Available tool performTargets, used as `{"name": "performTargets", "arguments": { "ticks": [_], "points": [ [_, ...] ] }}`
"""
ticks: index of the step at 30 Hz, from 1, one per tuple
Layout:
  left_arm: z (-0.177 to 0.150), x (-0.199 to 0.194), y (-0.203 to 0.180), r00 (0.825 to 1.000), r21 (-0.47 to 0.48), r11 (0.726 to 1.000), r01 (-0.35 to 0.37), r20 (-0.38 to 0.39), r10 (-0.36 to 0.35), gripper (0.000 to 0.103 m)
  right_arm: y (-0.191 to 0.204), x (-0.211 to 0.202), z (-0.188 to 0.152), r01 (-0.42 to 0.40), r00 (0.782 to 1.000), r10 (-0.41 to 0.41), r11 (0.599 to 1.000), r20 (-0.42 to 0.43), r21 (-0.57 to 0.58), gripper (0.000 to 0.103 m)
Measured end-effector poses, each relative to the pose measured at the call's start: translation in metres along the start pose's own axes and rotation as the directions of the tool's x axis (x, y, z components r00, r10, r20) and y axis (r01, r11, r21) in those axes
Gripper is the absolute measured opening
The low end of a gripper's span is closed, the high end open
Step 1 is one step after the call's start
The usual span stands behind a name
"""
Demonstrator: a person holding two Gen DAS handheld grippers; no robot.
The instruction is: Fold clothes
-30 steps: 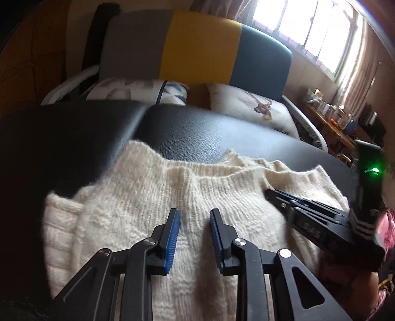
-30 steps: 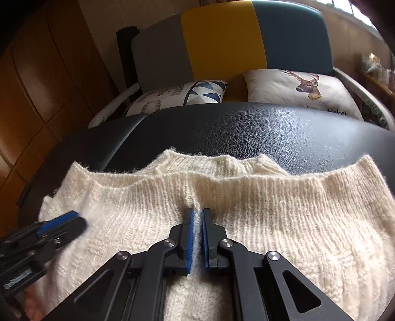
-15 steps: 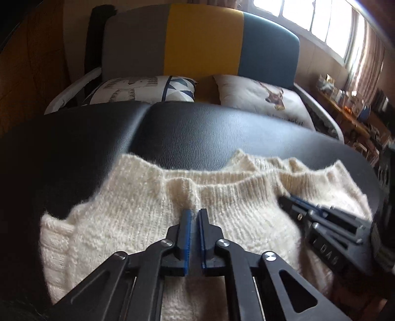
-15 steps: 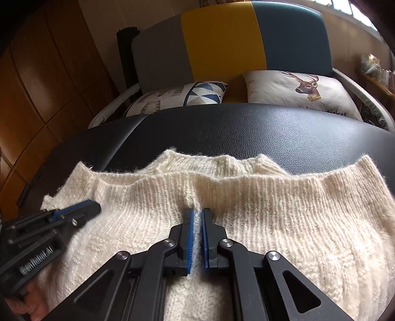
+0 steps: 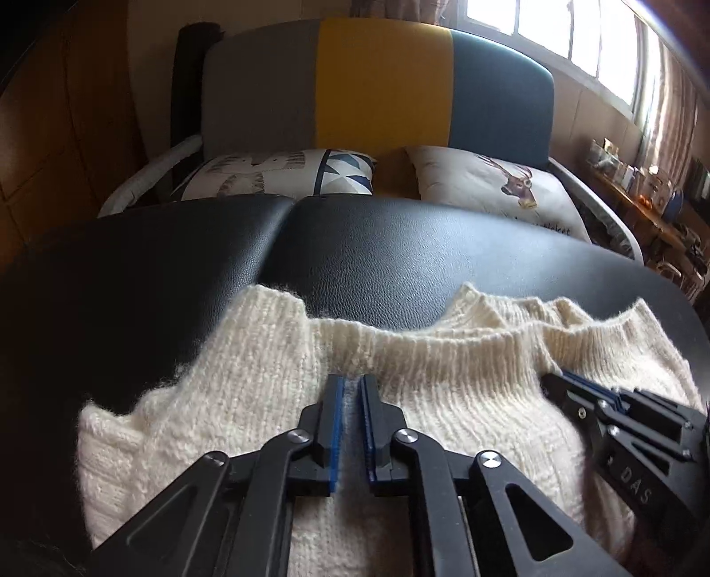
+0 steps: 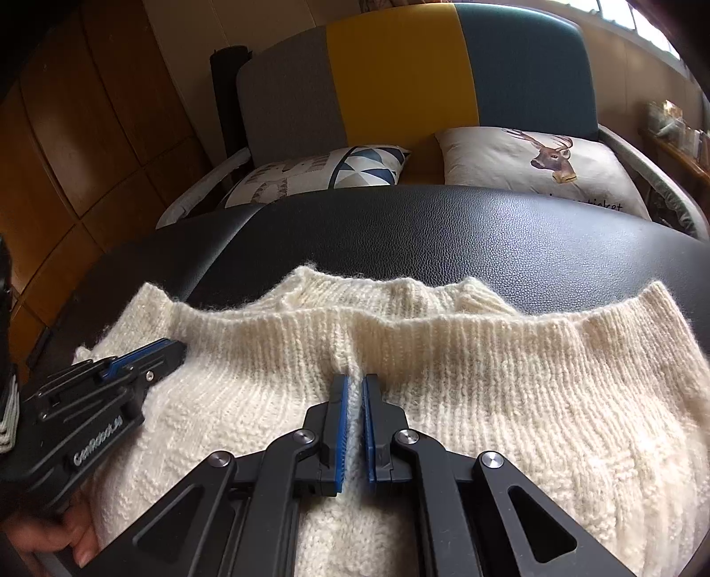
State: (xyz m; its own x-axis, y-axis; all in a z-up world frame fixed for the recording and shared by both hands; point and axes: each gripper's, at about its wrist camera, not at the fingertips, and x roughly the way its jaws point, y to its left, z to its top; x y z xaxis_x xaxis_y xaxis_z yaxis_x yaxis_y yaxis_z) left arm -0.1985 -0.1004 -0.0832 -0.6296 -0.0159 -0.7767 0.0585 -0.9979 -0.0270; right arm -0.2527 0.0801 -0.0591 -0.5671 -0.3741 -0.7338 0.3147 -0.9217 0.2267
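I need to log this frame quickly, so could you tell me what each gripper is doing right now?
Left gripper: closed, pinching a fold of the cream sweater.
Right gripper: closed, pinching the same sweater near its ribbed edge.

Fuzzy ribbed-knit sweater point(image 5: 443, 368), grained glossy leather table point(image 5: 399, 262)

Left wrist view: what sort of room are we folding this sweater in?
Most likely a home living room. Behind the black padded surface bearing the cream sweater stands a grey, yellow and teal sofa with printed cushions, beside a bright window and a cluttered side shelf.
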Motion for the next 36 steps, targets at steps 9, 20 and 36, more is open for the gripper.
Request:
{"name": "performTargets", "arguments": {
  "ticks": [9,20,36],
  "points": [
    [-0.010,-0.010,0.013,1.000,-0.048,0.999,0.018,-0.001,-0.018,0.019,0.005,0.000,0.000,0.023,1.000,-0.023,1.000,0.007,-0.020,0.006],
    [-0.017,-0.006,0.036,0.987,-0.147,0.976,0.159,0.034,-0.156,0.019,-0.069,-0.082,0.010,0.008,0.997,-0.019,0.991,0.078,0.133,0.058],
    [-0.019,-0.005,0.041,0.981,-0.167,0.967,0.192,0.050,-0.186,0.019,-0.105,-0.046,0.010,0.307,0.945,-0.306,0.952,-0.119,-0.008,0.006]
  ]
}}
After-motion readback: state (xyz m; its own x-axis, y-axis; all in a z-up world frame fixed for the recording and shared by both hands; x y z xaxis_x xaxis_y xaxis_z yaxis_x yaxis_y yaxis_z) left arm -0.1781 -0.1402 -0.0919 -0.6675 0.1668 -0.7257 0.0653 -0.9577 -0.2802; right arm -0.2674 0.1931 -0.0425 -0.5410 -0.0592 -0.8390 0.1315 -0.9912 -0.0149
